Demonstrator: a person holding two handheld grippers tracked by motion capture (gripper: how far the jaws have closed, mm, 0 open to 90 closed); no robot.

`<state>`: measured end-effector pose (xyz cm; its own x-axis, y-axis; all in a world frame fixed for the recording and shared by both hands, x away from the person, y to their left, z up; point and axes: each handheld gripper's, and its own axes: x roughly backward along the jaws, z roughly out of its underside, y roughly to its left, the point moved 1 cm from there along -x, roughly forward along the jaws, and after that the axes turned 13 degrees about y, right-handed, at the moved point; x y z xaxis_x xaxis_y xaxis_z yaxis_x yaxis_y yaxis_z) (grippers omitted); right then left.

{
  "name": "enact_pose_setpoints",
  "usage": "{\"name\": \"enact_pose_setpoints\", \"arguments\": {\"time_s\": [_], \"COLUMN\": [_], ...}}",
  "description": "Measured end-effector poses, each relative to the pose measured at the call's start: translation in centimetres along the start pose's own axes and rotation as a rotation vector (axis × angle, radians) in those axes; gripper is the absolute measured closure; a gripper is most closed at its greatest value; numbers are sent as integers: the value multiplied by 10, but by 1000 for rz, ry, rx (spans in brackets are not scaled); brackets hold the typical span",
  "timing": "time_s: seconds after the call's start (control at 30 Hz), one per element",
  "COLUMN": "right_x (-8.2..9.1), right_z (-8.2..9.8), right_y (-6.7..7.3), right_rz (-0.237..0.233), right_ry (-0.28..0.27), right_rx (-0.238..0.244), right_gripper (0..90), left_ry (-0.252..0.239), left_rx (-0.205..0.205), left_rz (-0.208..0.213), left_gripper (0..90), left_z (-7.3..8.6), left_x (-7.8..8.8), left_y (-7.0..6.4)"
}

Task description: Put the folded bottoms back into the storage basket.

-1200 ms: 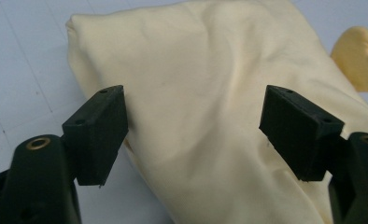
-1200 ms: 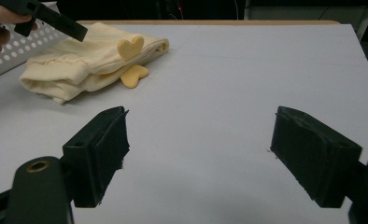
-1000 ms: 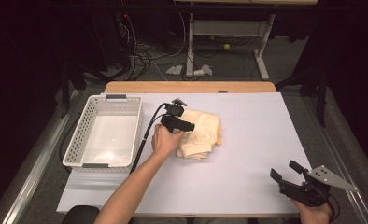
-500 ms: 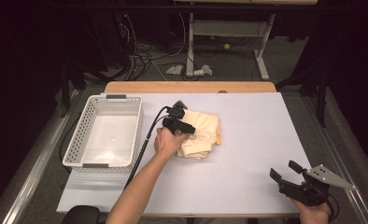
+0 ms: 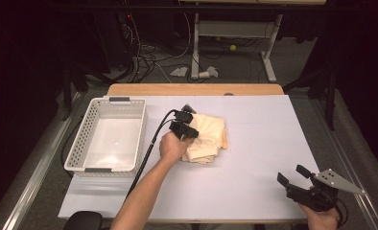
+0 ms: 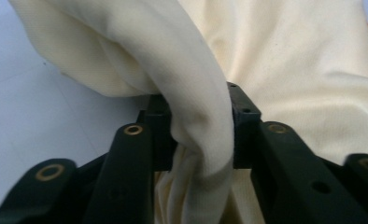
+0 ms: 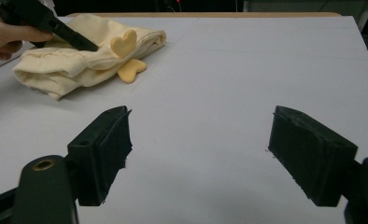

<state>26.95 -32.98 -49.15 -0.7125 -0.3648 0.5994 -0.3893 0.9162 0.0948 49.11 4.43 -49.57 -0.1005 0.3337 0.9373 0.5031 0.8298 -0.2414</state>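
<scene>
A crumpled cream cloth (image 5: 210, 135) lies at the middle of the white table top. My left gripper (image 5: 191, 134) reaches onto the cloth's left side. Its jaws have just been closing, and in the left gripper view they pinch a thick fold of the cloth (image 6: 205, 116) between the pads. The left gripper (image 6: 198, 100) is shut on that fold. Two yellow heart-shaped flaps (image 7: 123, 44) stick out at the cloth's (image 7: 79, 65) near edge. My right gripper (image 5: 292, 175) rests at the front right corner, far from the cloth. The right gripper (image 7: 198, 154) stands open over bare table.
A white perforated basket (image 5: 81, 139) stands left of the cloth, with nothing in it. A black cable (image 5: 146, 153) trails from the left gripper along the forearm. A wooden strip (image 5: 192, 89) borders the table's far edge.
The left gripper's jaws have come together on a fold of the cloth, and the hand has shifted slightly. The right gripper has not moved.
</scene>
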Motion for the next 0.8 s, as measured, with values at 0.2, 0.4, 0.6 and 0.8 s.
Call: {"name": "enact_pose_setpoints", "arguments": {"time_s": [0.2, 0.4, 0.6, 0.8], "right_x": [0, 1, 1, 1], "right_z": [0, 0, 1, 0], "right_y": [0, -1, 0, 0], "right_rz": [-1, -2, -1, -2], "right_ry": [-5, -9, -13, -11], "right_rx": [-1, -2, 0, -1], "right_gripper": [217, 217, 217, 217], "left_ry": [-9, -56, -87, -122], "left_rx": [-8, -44, -70, -100], "left_rz": [49, 79, 99, 116], "left_gripper": [706, 709, 708, 709], "left_z": [0, 3, 6, 9], "left_x": [6, 20, 33, 48], "left_y": [5, 2, -3, -7]}}
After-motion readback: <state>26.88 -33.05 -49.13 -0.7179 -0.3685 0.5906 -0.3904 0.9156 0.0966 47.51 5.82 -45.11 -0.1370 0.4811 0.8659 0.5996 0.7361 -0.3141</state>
